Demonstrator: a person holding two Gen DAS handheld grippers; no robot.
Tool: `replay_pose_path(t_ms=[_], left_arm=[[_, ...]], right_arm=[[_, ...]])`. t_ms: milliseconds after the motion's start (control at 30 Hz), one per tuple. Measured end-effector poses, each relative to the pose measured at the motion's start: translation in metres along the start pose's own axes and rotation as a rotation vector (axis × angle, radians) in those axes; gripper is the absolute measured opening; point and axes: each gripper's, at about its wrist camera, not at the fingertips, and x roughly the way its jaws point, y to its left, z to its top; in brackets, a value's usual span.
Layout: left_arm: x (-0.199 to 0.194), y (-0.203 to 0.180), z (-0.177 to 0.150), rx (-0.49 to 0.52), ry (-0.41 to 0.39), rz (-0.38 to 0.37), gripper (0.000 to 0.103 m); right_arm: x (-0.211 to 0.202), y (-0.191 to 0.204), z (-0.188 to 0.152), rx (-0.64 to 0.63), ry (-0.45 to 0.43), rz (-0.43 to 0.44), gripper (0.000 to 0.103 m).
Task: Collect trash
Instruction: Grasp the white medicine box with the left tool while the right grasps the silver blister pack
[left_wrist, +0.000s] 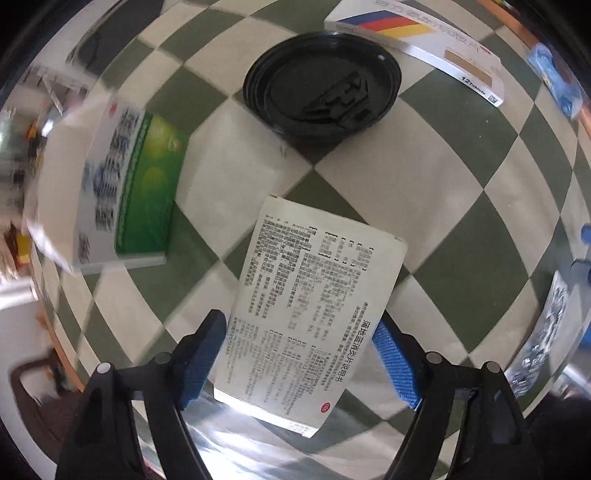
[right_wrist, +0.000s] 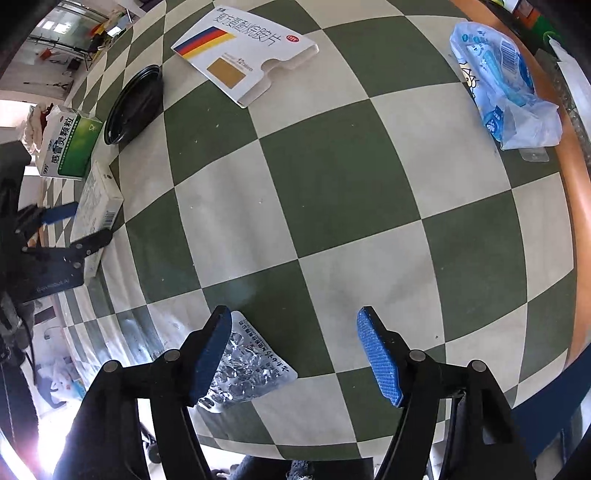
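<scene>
A white medicine box (left_wrist: 314, 314) printed with black text lies on the checkered cloth, and my left gripper (left_wrist: 299, 354) is shut across its width, a blue pad against each long side. The right wrist view shows the same box (right_wrist: 98, 206) at the far left. My right gripper (right_wrist: 295, 354) is open. A crumpled silver blister pack (right_wrist: 251, 369) rests against its left finger (right_wrist: 210, 354), partly hidden by it and well apart from the right finger (right_wrist: 380, 358). The left wrist view catches the blister pack (left_wrist: 546, 332) at its right edge.
Lying on the green-and-white checkered cloth (right_wrist: 332, 184) are a black plastic lid (left_wrist: 321, 88), a green-and-white box (left_wrist: 125, 192), a flat white carton with red, blue and yellow stripes (right_wrist: 243, 51), and a blue-and-white plastic wrapper (right_wrist: 506, 85). The orange table rim (right_wrist: 576, 206) runs along the right.
</scene>
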Motion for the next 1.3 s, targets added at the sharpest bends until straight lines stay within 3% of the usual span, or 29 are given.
replay_pose_path(t_ms=[167,200,333,400,433,467,567,633,700,733,833,900,933,967,1000,1167,1267,1300], left_arm=[[0.006,0.02,-0.042,-0.367,0.062,-0.11,0.079],[0.007,0.022,-0.061,-0.465,0.068,-0.151,0.079],[0.015,0.021,-0.128,-0.725,0.116,-0.188,0.079],[0.021,0.017,-0.165,-0.849,0.145,-0.223,0.079],[0.022,0.017,-0.179,-0.885,0.147,-0.237,0.079],[0.023,0.015,-0.191,-0.916,0.151,-0.253,0.079],[0.026,0.013,-0.208,-0.931,0.136,-0.266,0.081],[0.025,0.018,-0.215,-0.907,0.133,-0.24,0.081],[0.025,0.016,-0.219,-0.881,0.123,-0.219,0.081],[0.023,0.02,-0.21,-0.872,0.125,-0.21,0.081],[0.032,0.02,-0.212,-0.857,0.131,-0.206,0.081],[0.039,0.014,-0.216,-0.865,0.13,-0.212,0.083],[0.043,0.013,-0.209,-0.873,0.121,-0.211,0.083],[0.044,0.014,-0.211,-0.881,0.117,-0.209,0.083],[0.047,0.017,-0.209,-0.891,0.107,-0.21,0.081],[0.047,0.02,-0.24,-0.973,0.078,-0.16,0.079],[0.047,0.024,-0.252,-1.014,0.072,-0.125,0.079],[0.048,0.025,-0.255,-1.021,0.072,-0.121,0.079]], right_arm=[[0.003,0.011,-0.006,0.051,0.003,0.029,0.072],[0.003,0.01,-0.012,0.077,0.004,0.042,0.072],[0.02,0.001,-0.047,0.246,0.08,0.142,0.072],[0.033,-0.001,-0.058,0.322,0.101,0.192,0.077],[0.031,0.004,-0.059,0.332,0.071,0.182,0.078],[0.034,0.011,-0.059,0.335,0.07,0.172,0.085],[0.038,0.038,-0.049,0.284,0.039,0.052,0.091],[0.042,0.068,-0.044,0.163,0.007,-0.065,0.09],[0.049,0.099,-0.047,0.042,-0.03,-0.146,0.082],[0.05,0.119,-0.05,-0.064,-0.065,-0.196,0.072],[0.051,0.157,-0.061,-0.304,-0.107,-0.196,0.055],[0.052,0.173,-0.071,-0.437,-0.086,-0.209,0.056],[0.047,0.174,-0.076,-0.455,-0.094,-0.21,0.068],[0.041,0.168,-0.08,-0.44,-0.106,-0.197,0.091],[0.037,0.165,-0.082,-0.403,-0.114,-0.165,0.099],[0.045,0.124,-0.086,-0.102,-0.04,-0.038,0.1],[0.063,0.122,-0.086,-0.055,-0.023,-0.048,0.096],[0.066,0.128,-0.085,-0.066,-0.044,-0.091,0.095]])
